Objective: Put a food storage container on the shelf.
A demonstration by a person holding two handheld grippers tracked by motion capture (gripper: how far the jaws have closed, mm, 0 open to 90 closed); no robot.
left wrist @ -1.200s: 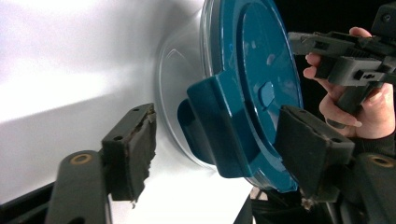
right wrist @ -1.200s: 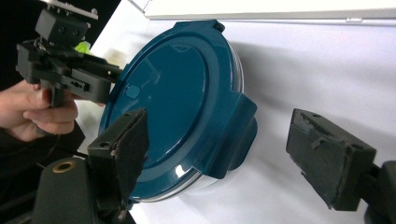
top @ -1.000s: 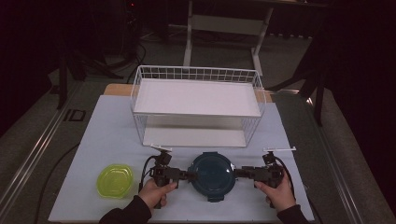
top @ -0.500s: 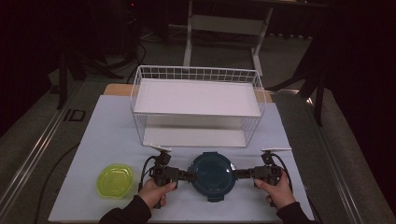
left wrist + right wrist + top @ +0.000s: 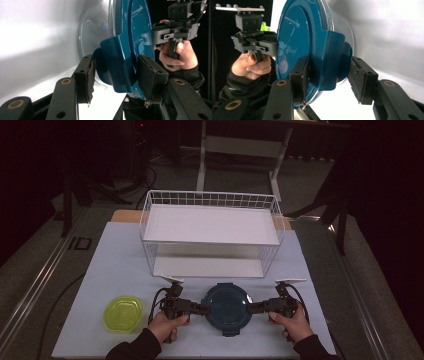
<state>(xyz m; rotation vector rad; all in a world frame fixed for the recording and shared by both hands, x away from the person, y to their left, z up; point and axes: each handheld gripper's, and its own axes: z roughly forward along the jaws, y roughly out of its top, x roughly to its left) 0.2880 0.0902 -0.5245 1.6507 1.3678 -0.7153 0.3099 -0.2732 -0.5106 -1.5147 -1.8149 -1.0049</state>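
At the near edge of the white surface [image 5: 115,265], two hands hold one pair of tongs each. The left tongs [image 5: 204,308] and the right tongs [image 5: 250,308] point toward each other, and between them lies one round dark teal container [image 5: 226,303] with a clear body under its lid.

In the left gripper view, the left tongs [image 5: 115,76] have a teal latch flap [image 5: 117,65] of the lid between their jaws. The jaws have just been closing. The right pad [image 5: 147,77] lies against the container, and the left pad [image 5: 90,75] is very near the flap; I cannot tell if it presses.

In the right gripper view, the right tongs [image 5: 328,77] have the opposite flap [image 5: 329,62] between their jaws, which have also just been closing. The left pad [image 5: 305,75] touches the lid, while the right pad [image 5: 357,80] stands a little apart from the flap.

To the left of the hands lies one yellow-green lidded box [image 5: 123,313], well apart from the container. Farther back stands one white wire rack [image 5: 211,236] with two shelves.
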